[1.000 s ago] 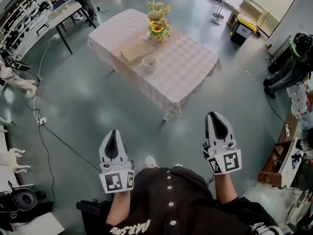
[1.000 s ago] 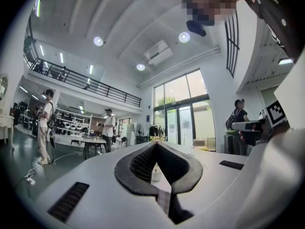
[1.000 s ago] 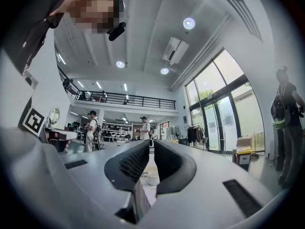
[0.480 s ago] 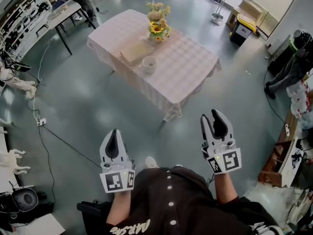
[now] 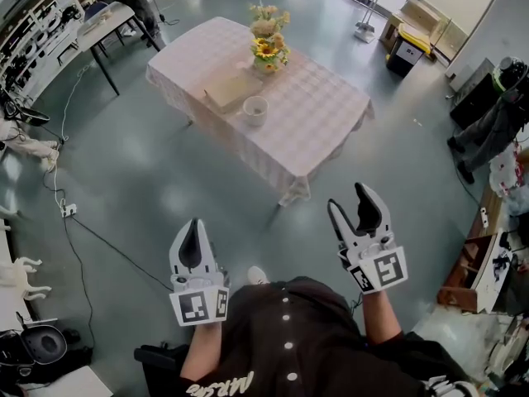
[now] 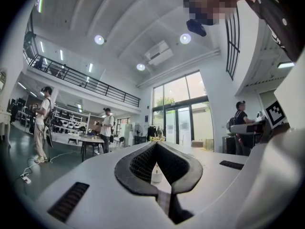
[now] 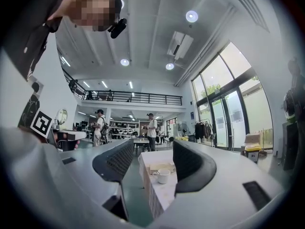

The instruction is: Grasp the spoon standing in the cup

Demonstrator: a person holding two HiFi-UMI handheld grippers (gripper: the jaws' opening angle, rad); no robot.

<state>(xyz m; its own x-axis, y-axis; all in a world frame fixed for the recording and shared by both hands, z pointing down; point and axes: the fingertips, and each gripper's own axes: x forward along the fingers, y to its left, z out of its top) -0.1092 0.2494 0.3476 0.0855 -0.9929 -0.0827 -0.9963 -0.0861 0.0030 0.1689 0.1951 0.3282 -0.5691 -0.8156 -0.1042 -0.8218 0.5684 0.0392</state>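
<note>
A white cup (image 5: pixel 254 110) stands on a table with a pink checked cloth (image 5: pixel 318 114), far ahead of both grippers. The spoon is too small to make out from above; in the left gripper view a thin tip seems to rise from the cup (image 6: pixel 156 175). The right gripper view shows the cup (image 7: pixel 163 176) with its handle to the left. My left gripper (image 5: pixel 193 224) is held low over the floor, shut and empty. My right gripper (image 5: pixel 347 201) hangs level with it; its jaws are opening, with nothing between them.
Beside the cup lie a flat wooden box (image 5: pixel 231 89) and a pot of flowers (image 5: pixel 267 44). A dark table (image 5: pixel 116 15) stands at the far left, and a cable (image 5: pixel 99 230) runs over the floor. A yellow-and-black crate (image 5: pixel 409 52) and a person (image 5: pixel 496 114) are on the right.
The right gripper's jaws have spread from nearly closed to wide apart, and it has drifted slightly left. The left gripper has held still.
</note>
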